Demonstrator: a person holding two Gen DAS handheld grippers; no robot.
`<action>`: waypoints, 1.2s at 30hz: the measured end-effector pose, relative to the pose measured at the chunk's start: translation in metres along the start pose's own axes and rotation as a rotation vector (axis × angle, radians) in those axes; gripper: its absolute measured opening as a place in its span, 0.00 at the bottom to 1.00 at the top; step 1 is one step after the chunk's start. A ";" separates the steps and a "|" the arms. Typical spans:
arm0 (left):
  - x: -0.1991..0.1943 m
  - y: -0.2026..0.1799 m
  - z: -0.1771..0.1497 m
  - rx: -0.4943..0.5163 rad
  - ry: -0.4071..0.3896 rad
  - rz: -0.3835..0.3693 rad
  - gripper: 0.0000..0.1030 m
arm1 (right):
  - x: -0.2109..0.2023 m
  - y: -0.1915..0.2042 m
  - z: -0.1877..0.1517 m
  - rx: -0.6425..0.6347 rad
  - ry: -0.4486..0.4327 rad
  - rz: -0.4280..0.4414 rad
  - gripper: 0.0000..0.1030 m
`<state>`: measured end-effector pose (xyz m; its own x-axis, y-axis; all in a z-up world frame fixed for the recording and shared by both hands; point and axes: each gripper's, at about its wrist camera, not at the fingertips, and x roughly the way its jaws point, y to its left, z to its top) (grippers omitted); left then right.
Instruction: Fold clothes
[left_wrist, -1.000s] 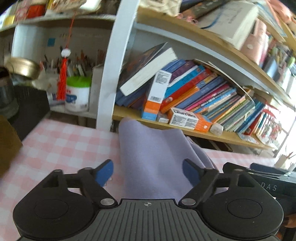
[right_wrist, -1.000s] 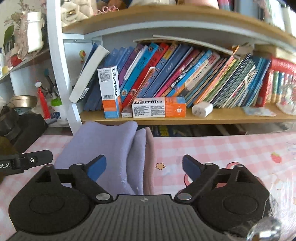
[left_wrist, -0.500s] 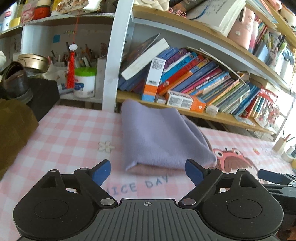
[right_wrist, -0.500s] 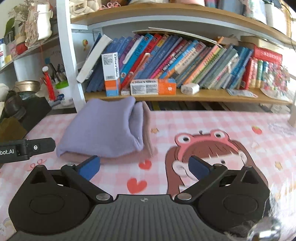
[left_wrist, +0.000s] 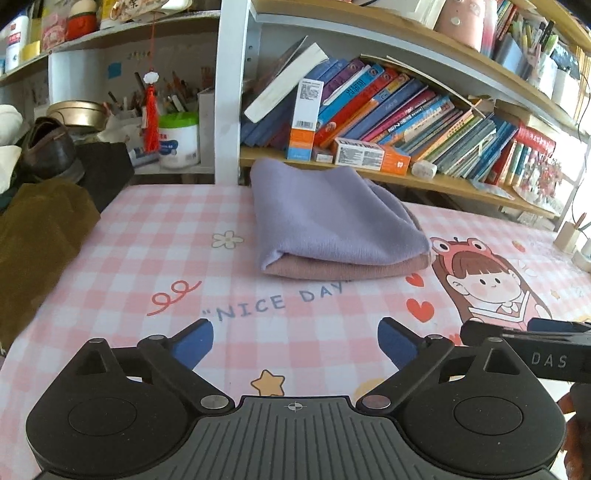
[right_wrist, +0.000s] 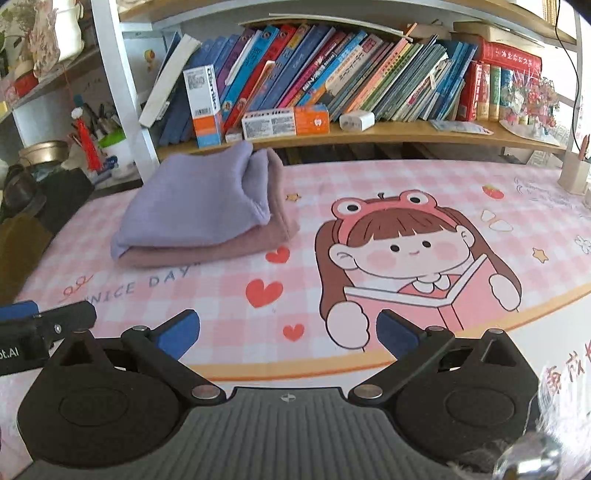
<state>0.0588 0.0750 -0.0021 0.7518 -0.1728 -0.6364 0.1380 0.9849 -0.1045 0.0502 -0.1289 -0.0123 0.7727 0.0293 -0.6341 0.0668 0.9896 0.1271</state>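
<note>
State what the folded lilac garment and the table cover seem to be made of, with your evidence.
Folded lilac garment: probably soft fleece or knit; matte, fuzzy surface, rounded fold edges. Table cover: likely wipeable plastic or coated cloth; flat printed pattern, faint sheen.

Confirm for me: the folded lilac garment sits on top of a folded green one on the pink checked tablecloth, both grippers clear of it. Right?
Not quite: the garment beneath the folded lilac garment is dusty pink, not green, as the left wrist view shows. The rest holds: the stack lies on the pink checked tablecloth, and both grippers are clear of it.
</note>
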 end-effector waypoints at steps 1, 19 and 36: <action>0.000 0.001 0.000 0.000 0.000 0.005 0.95 | 0.000 0.000 0.000 0.001 0.003 -0.007 1.00; 0.000 0.000 -0.001 0.007 0.009 0.051 0.97 | -0.006 0.007 -0.004 -0.025 -0.008 -0.036 1.00; 0.000 -0.004 -0.002 0.026 0.012 0.043 0.99 | -0.010 0.005 -0.006 -0.017 -0.027 -0.050 1.00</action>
<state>0.0568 0.0707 -0.0032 0.7498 -0.1297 -0.6488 0.1223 0.9909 -0.0567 0.0389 -0.1232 -0.0101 0.7856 -0.0235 -0.6183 0.0952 0.9920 0.0833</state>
